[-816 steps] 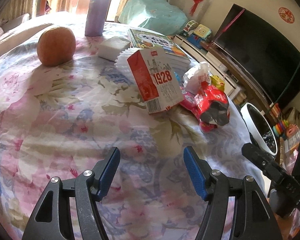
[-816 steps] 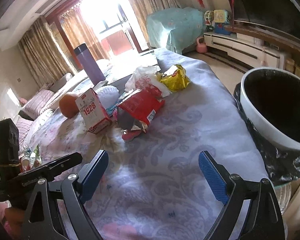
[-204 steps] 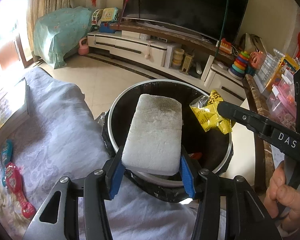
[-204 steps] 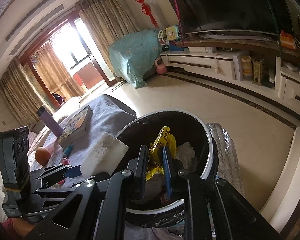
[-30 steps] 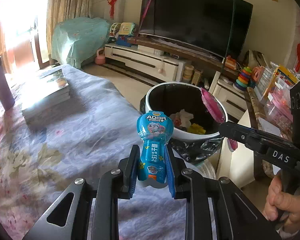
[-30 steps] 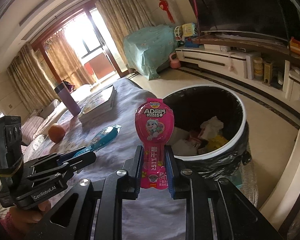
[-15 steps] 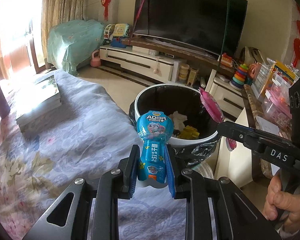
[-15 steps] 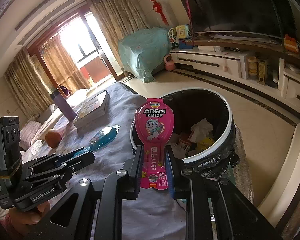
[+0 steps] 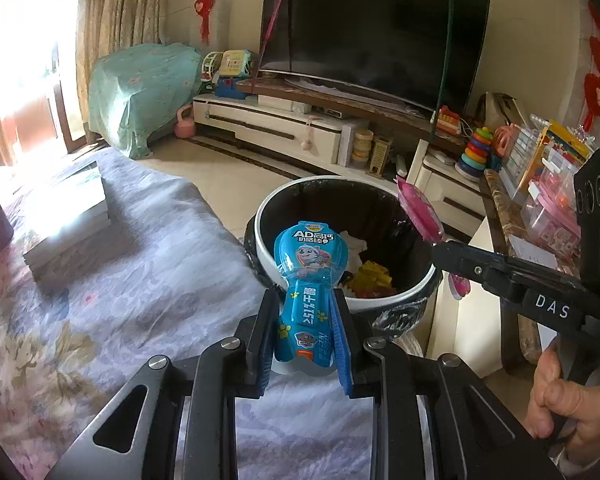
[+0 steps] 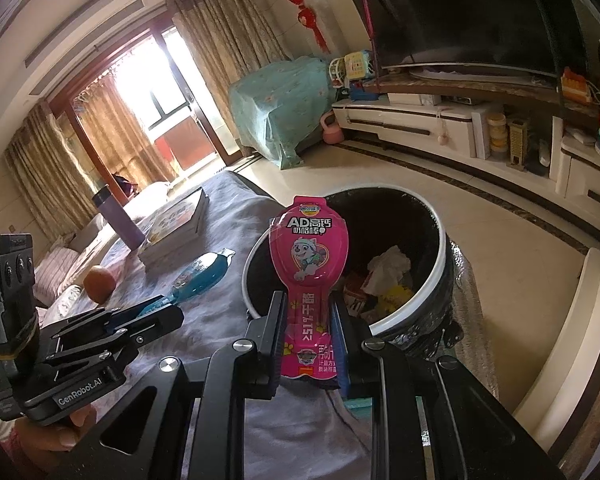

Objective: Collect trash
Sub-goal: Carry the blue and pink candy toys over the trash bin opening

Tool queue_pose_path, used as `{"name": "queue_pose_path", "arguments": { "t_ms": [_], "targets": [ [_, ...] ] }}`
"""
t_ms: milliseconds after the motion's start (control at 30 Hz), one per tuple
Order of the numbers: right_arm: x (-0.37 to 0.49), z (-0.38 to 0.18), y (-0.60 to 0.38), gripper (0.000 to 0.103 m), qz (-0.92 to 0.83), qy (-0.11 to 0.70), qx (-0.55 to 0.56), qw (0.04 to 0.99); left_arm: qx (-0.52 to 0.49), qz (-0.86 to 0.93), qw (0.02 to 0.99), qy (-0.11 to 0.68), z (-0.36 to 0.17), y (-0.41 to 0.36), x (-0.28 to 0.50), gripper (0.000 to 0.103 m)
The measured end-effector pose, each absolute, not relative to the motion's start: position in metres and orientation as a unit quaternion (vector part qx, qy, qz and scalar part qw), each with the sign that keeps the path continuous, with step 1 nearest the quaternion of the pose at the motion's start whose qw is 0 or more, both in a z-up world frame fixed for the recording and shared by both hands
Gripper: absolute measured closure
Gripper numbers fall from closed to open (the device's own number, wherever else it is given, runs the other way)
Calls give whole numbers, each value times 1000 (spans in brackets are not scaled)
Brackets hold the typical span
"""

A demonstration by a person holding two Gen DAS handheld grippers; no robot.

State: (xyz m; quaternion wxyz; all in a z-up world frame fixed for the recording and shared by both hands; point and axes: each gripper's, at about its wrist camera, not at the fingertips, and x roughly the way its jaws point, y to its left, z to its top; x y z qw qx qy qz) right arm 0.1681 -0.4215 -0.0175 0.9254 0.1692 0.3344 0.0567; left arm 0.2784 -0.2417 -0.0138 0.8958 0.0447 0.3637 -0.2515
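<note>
My left gripper [image 9: 305,316] is shut on a blue snack packet [image 9: 310,264] and holds it upright just before the near rim of the white trash bin [image 9: 300,280]. My right gripper [image 10: 309,320] is shut on a pink snack packet [image 10: 308,260], also upright at the bin's near rim [image 10: 412,312]. The bin has a black liner and holds white tissue, a yellow wrapper and other trash. In the left wrist view the pink packet [image 9: 420,212] hangs over the bin's right rim. In the right wrist view the blue packet [image 10: 202,274] shows to the left, over the table.
A floral cloth covers the table [image 9: 100,300]. A stack of books [image 9: 68,216], a purple flask [image 10: 118,220] and an orange [image 10: 99,284] stand on it. A TV stand [image 9: 300,132] and toy shelves [image 9: 540,184] lie beyond the bin.
Both grippers have moved closer to the bin with their packets; the bin now looms larger in both views. The grips are unchanged.
</note>
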Motion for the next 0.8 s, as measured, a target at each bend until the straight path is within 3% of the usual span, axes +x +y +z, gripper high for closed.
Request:
{"name": "queue_pose_path", "arguments": {
  "t_ms": [800],
  "targets": [
    [202, -17, -441, 82, 40, 358, 151, 920, 47, -255, 893, 367, -17, -266, 315, 79]
  ]
}}
